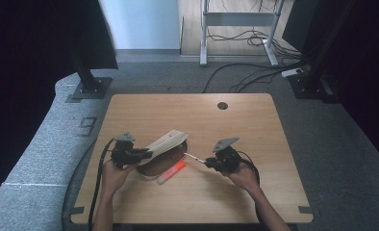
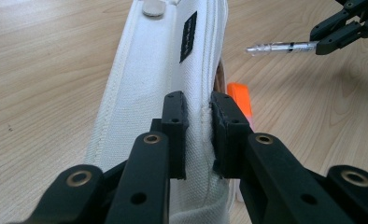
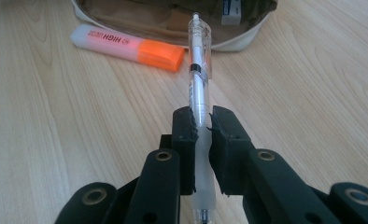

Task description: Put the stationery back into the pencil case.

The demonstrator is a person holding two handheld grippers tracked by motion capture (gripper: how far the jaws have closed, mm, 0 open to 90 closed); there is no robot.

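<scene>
A cream fabric pencil case (image 1: 164, 143) lies open on the wooden table (image 1: 255, 192); its brown inside (image 3: 149, 18) faces the right gripper view. My left gripper (image 1: 140, 155) is shut on the case's lifted flap (image 2: 173, 70), pinching a seam between its pads. My right gripper (image 1: 208, 162) is shut on a clear pen (image 1: 194, 157), which points toward the case's opening. In the right gripper view the pen (image 3: 200, 60) runs straight out from the jaws. An orange and pink highlighter (image 1: 171, 173) lies on the table just in front of the case.
A round cable hole (image 1: 222, 105) sits near the table's far edge. Black stand feet (image 1: 89, 88) and floor cables (image 1: 255, 72) lie beyond the table. A small white eraser-like item (image 3: 231, 11) sits inside the case.
</scene>
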